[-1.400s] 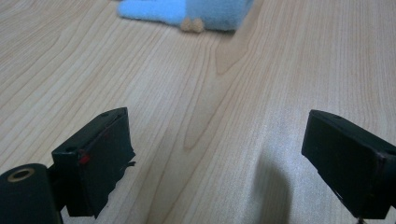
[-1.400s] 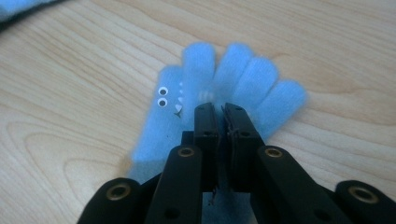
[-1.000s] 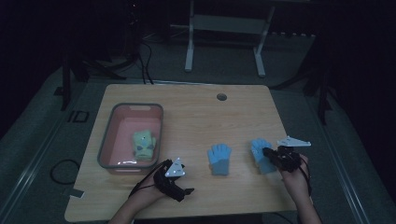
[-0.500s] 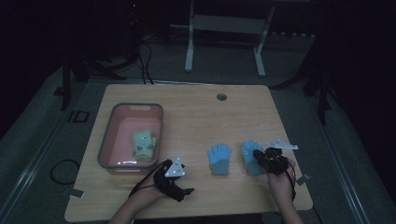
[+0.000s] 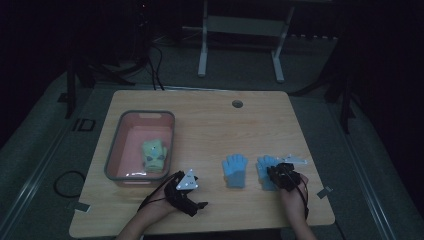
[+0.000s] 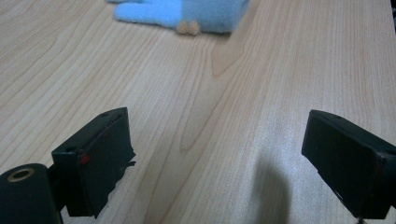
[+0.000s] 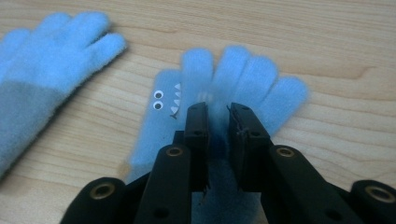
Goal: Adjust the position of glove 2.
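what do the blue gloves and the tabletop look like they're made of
Blue gloves: soft fleece or fuzzy knit, judging by the matte, napped surface and blurred edges; one carries googly eyes and white teeth. Tabletop: light wood or wood-look laminate, with visible grain lines and a smooth, faintly satin finish.

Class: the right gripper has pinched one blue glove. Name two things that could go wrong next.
1. The right gripper pinches only a small fold of the blue glove with eyes; lifted, the fleece may slip free.
2. The second blue glove lies close beside it, so a sideways drag could snag or shift it.
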A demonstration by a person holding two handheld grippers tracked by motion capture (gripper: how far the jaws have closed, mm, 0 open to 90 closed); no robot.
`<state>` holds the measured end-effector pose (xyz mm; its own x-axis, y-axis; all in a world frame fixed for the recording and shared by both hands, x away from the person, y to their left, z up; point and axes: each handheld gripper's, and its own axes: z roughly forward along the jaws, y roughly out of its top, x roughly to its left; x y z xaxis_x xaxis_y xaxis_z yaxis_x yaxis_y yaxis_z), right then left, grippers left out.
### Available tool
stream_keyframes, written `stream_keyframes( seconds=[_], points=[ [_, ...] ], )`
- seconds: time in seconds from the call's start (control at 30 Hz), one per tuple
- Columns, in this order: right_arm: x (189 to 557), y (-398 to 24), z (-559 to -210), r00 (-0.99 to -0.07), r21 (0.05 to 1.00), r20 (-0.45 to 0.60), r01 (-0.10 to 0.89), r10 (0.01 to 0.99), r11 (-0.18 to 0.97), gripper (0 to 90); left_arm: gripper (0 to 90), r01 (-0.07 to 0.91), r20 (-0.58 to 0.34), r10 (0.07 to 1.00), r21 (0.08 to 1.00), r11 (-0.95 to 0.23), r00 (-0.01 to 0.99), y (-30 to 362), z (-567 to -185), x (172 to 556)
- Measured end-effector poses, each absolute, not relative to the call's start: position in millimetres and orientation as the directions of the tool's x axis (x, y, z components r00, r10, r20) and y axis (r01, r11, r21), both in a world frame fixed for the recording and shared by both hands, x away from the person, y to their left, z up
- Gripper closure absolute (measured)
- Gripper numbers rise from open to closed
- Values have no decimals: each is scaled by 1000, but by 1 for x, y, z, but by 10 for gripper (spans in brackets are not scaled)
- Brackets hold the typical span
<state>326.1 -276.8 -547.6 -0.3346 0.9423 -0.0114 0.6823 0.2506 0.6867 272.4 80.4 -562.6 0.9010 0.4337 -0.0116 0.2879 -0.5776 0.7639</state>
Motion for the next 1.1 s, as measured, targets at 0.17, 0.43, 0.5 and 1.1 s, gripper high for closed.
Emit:
stream_keyframes(
  seconds=[0.17, 0.43, 0.5, 1.1],
  points=[
    [325, -277, -543, -334, 685, -15, 684, 943, 253, 690, 89, 286, -8, 433, 762, -581, 901, 80, -563, 272],
    [325, -283, -528, -413, 705, 8, 648, 911, 287, 564, 89, 288, -10, 434, 763, -579, 901, 80, -563, 273],
    [327, -287, -525, -448, 712, 15, 633, 894, 305, 536, 88, 290, -12, 435, 763, -578, 900, 81, -563, 273],
    [340, -321, -524, -701, 691, 9, 520, 713, 502, 583, 89, 284, -7, 430, 761, -584, 903, 80, -563, 273]
  ],
)
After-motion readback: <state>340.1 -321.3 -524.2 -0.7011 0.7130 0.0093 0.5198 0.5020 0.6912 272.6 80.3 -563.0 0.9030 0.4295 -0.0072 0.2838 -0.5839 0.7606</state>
